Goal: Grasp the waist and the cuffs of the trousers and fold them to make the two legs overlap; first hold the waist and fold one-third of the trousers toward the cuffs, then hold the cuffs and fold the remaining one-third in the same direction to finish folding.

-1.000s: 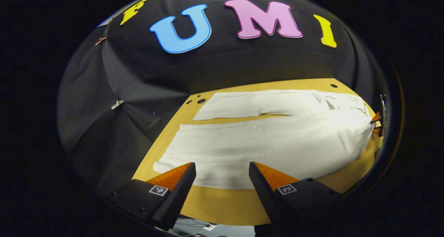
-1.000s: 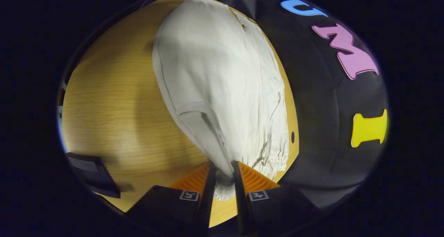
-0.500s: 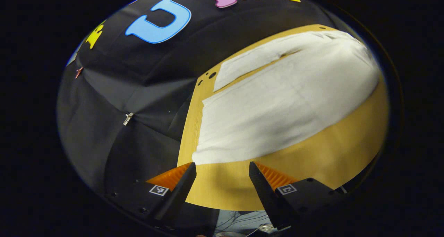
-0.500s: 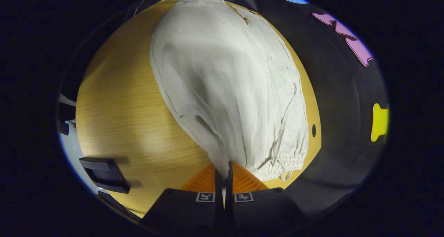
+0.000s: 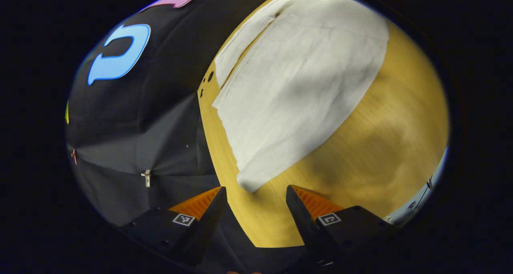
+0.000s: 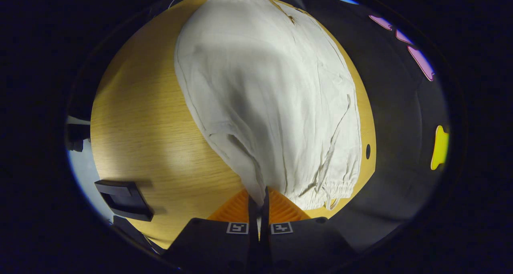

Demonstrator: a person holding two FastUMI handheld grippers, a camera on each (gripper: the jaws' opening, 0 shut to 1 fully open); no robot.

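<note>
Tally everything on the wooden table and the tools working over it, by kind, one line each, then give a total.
White trousers: 1
Wooden table: 1
Black object at the table edge: 1
Tools: 2, the left tool open near the cuff, the right tool shut on the waist
Total: 5

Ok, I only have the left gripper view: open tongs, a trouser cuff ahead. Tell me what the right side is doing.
Observer: The right tongs are shut on the trousers at the waist corner.
Operator: Confirm the cloth is actually pinched, not just touched.
Observer: It is drawn up into a peak that runs between the closed fingers, in the right gripper view.
Operator: Report the waistband itself.
Observer: The gathered elastic edge lies on the wooden table beside that grip, with a drawstring trailing from it.
Operator: Name anything else on that table.
Observer: A dark, flat-looking object sits near the table's edge.
</note>
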